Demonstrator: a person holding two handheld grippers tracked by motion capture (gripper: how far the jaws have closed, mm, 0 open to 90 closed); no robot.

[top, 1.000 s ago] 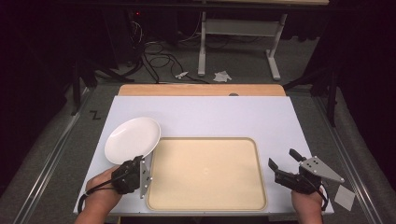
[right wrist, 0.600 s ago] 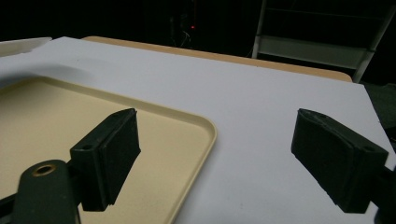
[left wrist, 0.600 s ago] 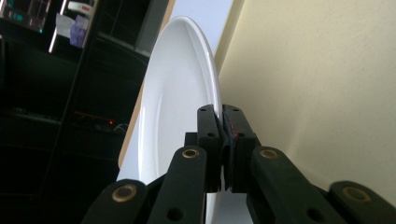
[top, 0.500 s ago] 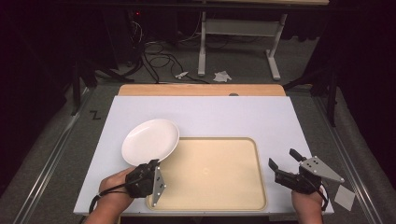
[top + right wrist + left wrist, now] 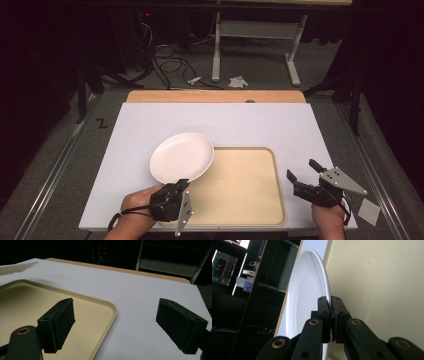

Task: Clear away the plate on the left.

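Left gripper (image 5: 184, 184) pinched the white plate (image 5: 181, 157) rim above the beige tray (image 5: 250, 190), right gripper (image 5: 305, 172) jaws spread wide, held nothing.

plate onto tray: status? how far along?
Done: the left gripper is clamped on the near rim of the white plate, seen edge-on between the pads in the left gripper view. In hand: the plate partly overhangs the beige tray. Left: setting it down and releasing. The right gripper waits open beside the tray.
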